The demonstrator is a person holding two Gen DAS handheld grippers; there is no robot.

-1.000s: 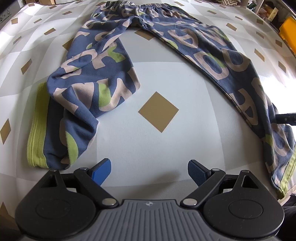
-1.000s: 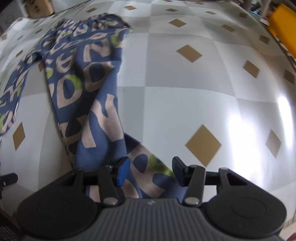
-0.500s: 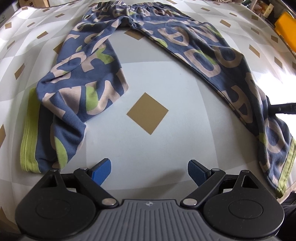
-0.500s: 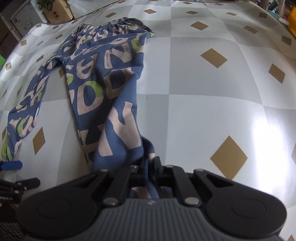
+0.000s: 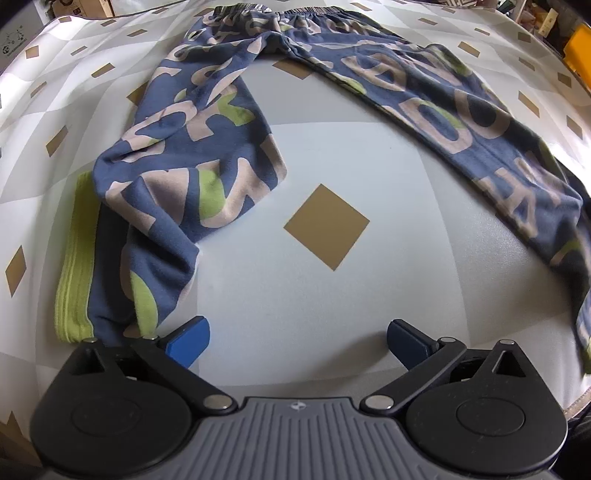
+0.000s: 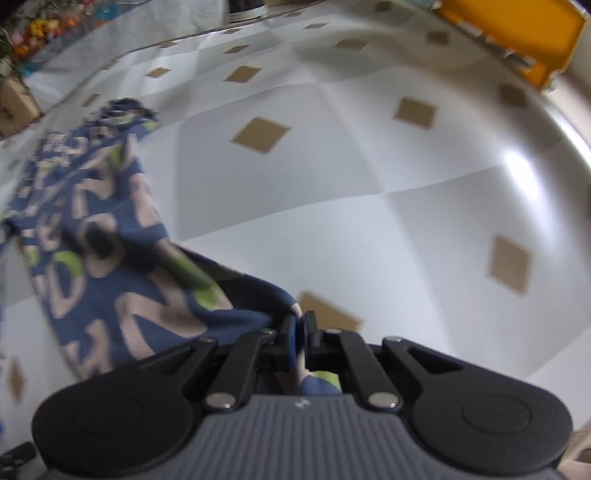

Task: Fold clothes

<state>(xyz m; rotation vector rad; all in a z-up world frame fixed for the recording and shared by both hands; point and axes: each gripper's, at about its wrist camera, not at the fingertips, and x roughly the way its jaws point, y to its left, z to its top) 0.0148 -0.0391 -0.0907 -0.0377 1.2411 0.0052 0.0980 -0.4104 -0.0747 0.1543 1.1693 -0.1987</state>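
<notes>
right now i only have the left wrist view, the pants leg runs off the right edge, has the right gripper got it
Observer: Yes. The right gripper is shut on the pants, with cloth pinched between its blue pads.
Operator: is that end flat on the table
Observer: No. From the grip a fold of the leg rises off the checked tablecloth.
Operator: anything over on that side
Observer: An orange bin sits beyond the table's far edge, apart from the cloth.
</notes>
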